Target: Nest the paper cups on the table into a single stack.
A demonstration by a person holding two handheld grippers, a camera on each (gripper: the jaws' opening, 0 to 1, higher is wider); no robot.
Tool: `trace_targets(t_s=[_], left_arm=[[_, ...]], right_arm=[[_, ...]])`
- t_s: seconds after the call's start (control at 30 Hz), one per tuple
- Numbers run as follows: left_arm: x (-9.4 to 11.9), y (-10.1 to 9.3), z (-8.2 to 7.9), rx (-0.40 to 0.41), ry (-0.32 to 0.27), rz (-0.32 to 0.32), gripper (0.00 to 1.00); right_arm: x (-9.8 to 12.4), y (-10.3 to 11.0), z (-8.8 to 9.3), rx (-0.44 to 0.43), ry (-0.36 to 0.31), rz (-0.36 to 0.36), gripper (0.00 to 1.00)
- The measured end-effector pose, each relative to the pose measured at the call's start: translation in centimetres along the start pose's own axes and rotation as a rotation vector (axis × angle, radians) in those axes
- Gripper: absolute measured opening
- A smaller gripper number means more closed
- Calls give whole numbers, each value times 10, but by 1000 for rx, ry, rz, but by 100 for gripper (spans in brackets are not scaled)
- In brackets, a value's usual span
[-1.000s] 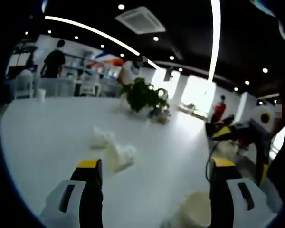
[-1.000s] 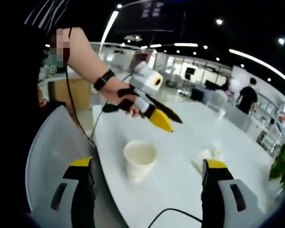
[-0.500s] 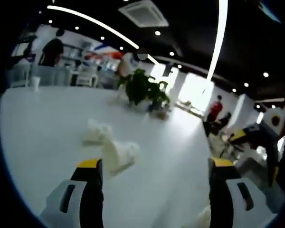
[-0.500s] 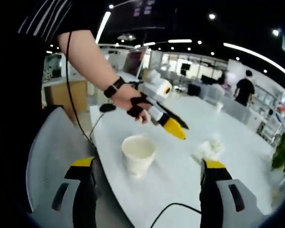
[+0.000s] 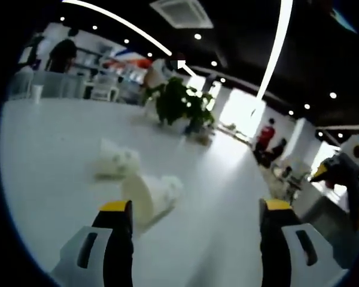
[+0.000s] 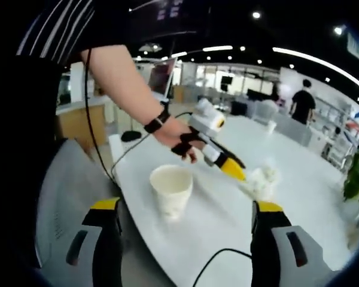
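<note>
A: Start at the left of the left gripper view. What can you make out?

B: A white table (image 5: 60, 155) runs across it. At 10 o'clock, far off, a small cup (image 5: 37, 92) stands upright by some chairs, too blurred to say more. Nearer, two pale cups lie tipped over: cup one (image 5: 115, 164) at about 9 o'clock of centre, cup two (image 5: 151, 197) just below and right of it, close to the left jaw's yellow tip. Both are smeared; I cannot tell whether they touch.

A: And the left gripper (image 5: 191, 209) itself?

B: Its jaws stand spread wide with nothing between them. Cup two lies just ahead of the left jaw, at roughly 11 o'clock from it.

A: Farther right?

B: A plant (image 5: 178, 103) sits at 12 o'clock, and at 3 o'clock the right gripper's yellow and black tip is cut off by the edge.

A: Now the right gripper view, left first.

B: A grey chair back (image 6: 66, 191) at 8 o'clock, then a person's arm with a dark wristband, the hand (image 6: 176, 134) holding the left gripper. An upright cup, cup three (image 6: 171, 190), stands on the table edge at centre, just below that hand and apart from it.

A: Where is it relative to the right gripper (image 6: 186, 214)?

B: Ahead, between the jaws' lines, nearer the left one, at 12 o'clock. Those jaws are wide apart and hold nothing.

A: Anything right of that?

B: The left gripper's tips point at a crumpled white shape at 2 o'clock, likely the fallen cups, too blurry to separate.
</note>
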State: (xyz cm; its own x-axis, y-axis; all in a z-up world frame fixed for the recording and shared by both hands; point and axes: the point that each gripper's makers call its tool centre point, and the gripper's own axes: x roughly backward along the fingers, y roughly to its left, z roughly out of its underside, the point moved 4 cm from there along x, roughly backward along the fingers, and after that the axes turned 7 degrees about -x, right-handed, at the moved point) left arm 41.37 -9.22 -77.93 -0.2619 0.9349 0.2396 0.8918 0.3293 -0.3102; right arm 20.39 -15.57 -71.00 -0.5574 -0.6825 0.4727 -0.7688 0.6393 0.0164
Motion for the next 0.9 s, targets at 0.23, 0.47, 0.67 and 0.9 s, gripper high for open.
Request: trace_targets(t_s=[0.23, 0.47, 0.67, 0.9], left_arm=[[-13, 10, 3, 4, 9, 19, 86], [-18, 15, 6, 11, 15, 28, 81], [-20, 20, 8, 14, 15, 26, 75], [-23, 22, 8, 17, 9, 29, 68]], right_arm=[[2, -2, 2, -16, 5, 15, 86], [1, -3, 7, -31, 16, 19, 86], [0, -3, 9, -43, 24, 23, 85], [1, -3, 13, -53, 28, 23, 85]])
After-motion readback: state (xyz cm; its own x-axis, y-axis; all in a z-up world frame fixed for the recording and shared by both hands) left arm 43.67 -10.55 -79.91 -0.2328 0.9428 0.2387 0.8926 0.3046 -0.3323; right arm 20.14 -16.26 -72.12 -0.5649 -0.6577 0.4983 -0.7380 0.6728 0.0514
